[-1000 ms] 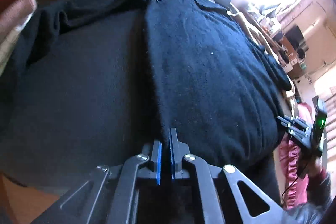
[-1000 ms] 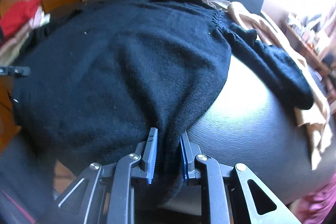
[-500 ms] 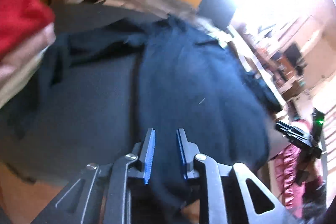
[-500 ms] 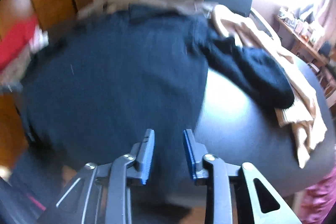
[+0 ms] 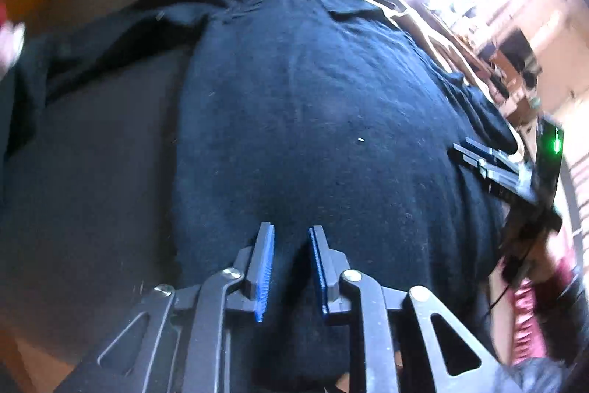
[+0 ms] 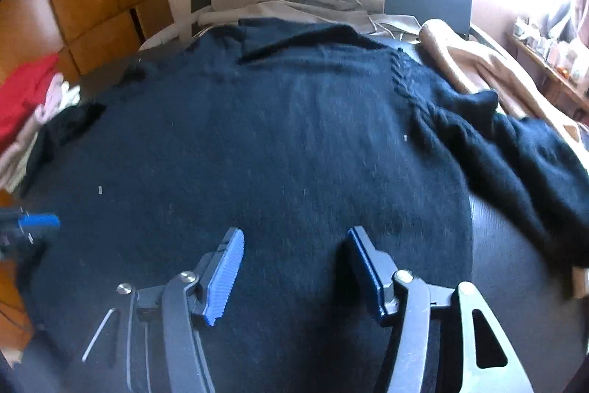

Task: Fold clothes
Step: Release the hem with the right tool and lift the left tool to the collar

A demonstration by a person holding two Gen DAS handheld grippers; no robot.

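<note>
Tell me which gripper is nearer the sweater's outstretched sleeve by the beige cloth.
Right. The right gripper is open over the hem, with that sleeve on its right. The left gripper is open toward the hem's opposite end, farther away.

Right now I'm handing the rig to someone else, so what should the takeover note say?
Left gripper: open, jaws slightly apart over the hem of the black sweater, gripping nothing.
Right gripper: open wide above the hem.
Sweater lies spread flat on the dark table; one sleeve trails to the right toward the beige garment. Red clothes are piled at the left.
Done: laid out. Left: fold sleeves, then body.
</note>
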